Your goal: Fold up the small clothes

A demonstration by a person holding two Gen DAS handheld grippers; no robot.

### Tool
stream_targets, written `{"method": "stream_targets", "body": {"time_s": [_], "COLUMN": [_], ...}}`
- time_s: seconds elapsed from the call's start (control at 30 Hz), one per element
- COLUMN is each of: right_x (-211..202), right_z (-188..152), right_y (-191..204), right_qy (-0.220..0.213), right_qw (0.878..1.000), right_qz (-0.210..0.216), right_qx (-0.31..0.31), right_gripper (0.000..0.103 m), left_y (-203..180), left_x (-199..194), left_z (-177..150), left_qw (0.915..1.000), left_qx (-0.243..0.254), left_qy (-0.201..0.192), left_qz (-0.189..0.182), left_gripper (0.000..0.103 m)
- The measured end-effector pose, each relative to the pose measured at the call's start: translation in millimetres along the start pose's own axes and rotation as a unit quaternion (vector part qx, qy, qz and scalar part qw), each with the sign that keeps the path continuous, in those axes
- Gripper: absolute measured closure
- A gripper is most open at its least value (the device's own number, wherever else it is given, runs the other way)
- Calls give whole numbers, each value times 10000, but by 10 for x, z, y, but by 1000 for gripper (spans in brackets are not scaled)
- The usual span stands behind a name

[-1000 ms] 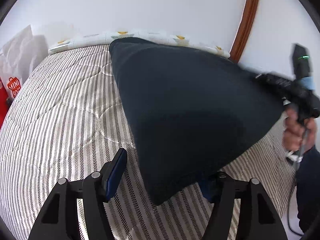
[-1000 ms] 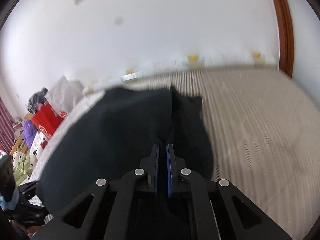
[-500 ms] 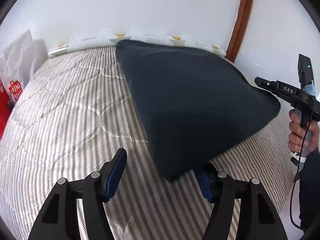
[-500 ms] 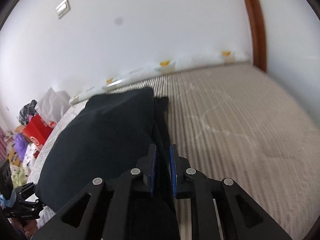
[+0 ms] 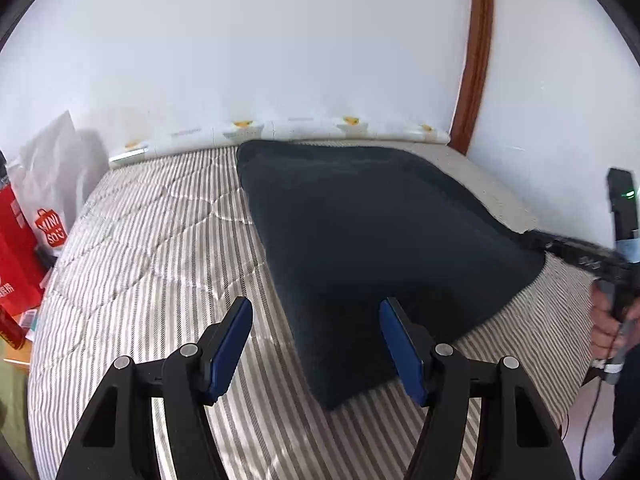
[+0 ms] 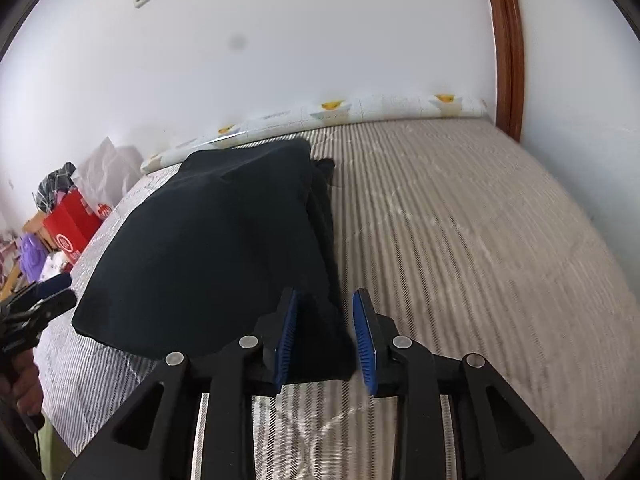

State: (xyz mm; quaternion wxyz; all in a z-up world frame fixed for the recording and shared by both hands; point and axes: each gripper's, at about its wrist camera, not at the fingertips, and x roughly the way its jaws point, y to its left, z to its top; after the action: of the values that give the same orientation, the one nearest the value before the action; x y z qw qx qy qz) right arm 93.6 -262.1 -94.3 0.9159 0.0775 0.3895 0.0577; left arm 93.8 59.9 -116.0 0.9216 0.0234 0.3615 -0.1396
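Right gripper (image 6: 326,340): jaws opening, narrow gap; near corner of the dark garment (image 6: 208,248) sits between the blue pads (image 6: 285,344), cloth looks close to the left pad, can't confirm any pinch; reads as a release. Left gripper (image 5: 316,344): jaws wide, nothing gripped; garment's near corner lies under and between the fingers, pads off the cloth.

Garment lies on the striped quilt (image 5: 152,248), roughly mid-bed, far edge close to the patterned pillow (image 5: 304,130) by the wall. Top layer looks smooth, doubled over; in the right wrist view a second layer shows along its right edge, slightly offset, so edges aren't perfectly aligned.

Progress, my read: at least one fold done and laid down; shape is a broad slab, not a compact packet. Likely left: another fold or two, tidy the offset edge, flatten.

Beyond the bed: red shopping bag (image 5: 20,248) and white bag (image 5: 52,168) on the left, wooden door frame (image 5: 474,56) on the right.
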Motion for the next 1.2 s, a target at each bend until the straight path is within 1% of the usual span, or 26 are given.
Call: {"method": "stream_targets", "body": {"time_s": [0.07,0.17,0.3,0.37,0.4,0.43,0.47,0.53,0.57,0.63,0.7,0.77,0.8,0.83,0.87,0.9,0.93,0.97,1.1,1.13,1.17,1.2], "right_x": [-26,7,207,342,417,495,551,632,610,533,519,530,529,533,552,611,659,740,1195,1303,1409,1483], "right_z": [82,240,367,399,414,426,434,448,457,476,486,541,593,674,736,830,887,962,1216,1254,1289,1317], "right_y": [4,21,41,83,105,124,142,130,79,-82,-118,-45,-8,35,46,66,69,77,85,89,96,99], "right_qy": [15,-6,143,175,204,259,306,401,327,244,310,444,454,398,389,408,434,476,826,928,1032,1090], "right_qw": [9999,9998,9998,9995,9994,9991,9986,9976,9979,9960,9950,9961,9971,9978,9977,9970,9967,9964,9933,9926,9915,9899], "right_qz": [-73,-134,102,242,283,328,413,555,537,740,802,683,560,488,528,622,640,639,643,578,554,656], "right_qx": [-87,-160,13,60,82,119,132,109,181,443,507,336,252,185,168,189,228,278,491,521,564,618], "right_gripper": [69,68,68,68,70,82,100,100,100,100,100,98,96,92,80,71,55,49,49,52,66,79], "left_y": [29,65,111,135,147,157,170,203,232,283,334,373,393,409,423,434,444,442,417,416,416,420], "left_x": [129,314,277,247,246,252,250,263,258,254,244,255,271,289,311,350,386,413,601,629,646,659], "left_z": [-9,-96,-47,7,39,58,62,85,104,152,213,278,318,353,385,419,445,457,480,470,472,481], "left_qw": [9999,9991,9985,9988,9989,9990,9990,9989,9988,9988,9990,9989,9988,9986,9985,9982,9979,9976,9970,9970,9970,9971], "left_qx": [-18,-126,-254,-268,-254,-242,-235,-261,-296,-334,-349,-383,-407,-427,-446,-466,-489,-502,-434,-426,-420,-405], "left_qy": [151,403,434,379,368,363,364,386,379,327,255,217,200,187,181,198,229,260,494,506,492,480], "left_qz": [49,-44,-210,-151,-104,-105,-113,-100,-115,-129,-138,-173,-208,-236,-271,-312,-362,-394,-398,-402,-425,-441], "left_gripper": [37,36,36,36,37,37,37,37,37,37,37,37,37,37,37,37,37,37,37,37,37,37]}}
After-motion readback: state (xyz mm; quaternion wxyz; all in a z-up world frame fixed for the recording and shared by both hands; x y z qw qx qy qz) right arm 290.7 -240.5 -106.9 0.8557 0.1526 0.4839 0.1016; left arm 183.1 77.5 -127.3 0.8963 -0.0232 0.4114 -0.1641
